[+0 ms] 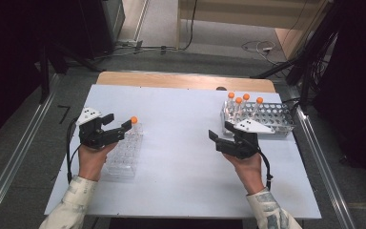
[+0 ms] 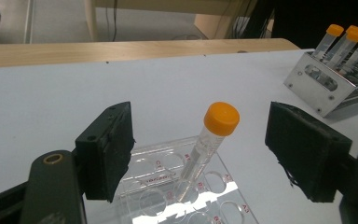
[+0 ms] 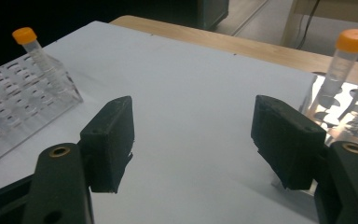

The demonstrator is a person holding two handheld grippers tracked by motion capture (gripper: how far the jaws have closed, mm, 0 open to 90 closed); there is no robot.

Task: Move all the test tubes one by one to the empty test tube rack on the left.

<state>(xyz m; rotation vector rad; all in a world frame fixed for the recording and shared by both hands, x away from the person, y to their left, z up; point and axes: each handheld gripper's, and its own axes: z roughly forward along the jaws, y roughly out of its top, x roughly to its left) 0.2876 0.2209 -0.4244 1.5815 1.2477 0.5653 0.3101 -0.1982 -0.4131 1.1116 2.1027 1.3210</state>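
Surface: we find a pale blue-white sheet (image 1: 181, 152) laid over a wooden table (image 1: 186, 80); a strip of bare wood shows at the far edge.
Room: grey floor around the table, metal rails at either side, cables on the floor beyond, dark equipment at both flanks.
Clear rack: we note a see-through plastic rack (image 1: 124, 153) on the left part of the sheet, flat-topped, with rows of round holes and small red letters beside them.
Tube: one clear plastic tube (image 2: 205, 149) with a smooth orange cap stands tilted in a far hole of the clear rack.
Metal rack: a shiny perforated metal rack (image 1: 271, 119) sits at the far right, holding four orange-capped tubes (image 1: 243, 102) at its left end.
Left gripper: the left gripper (image 1: 116, 126) is released; its matte black blocky jaws stand apart either side of the tube, not touching it.
Right gripper: the right gripper (image 1: 221, 131) is released, just beside the metal rack, with bare sheet between its jaws.
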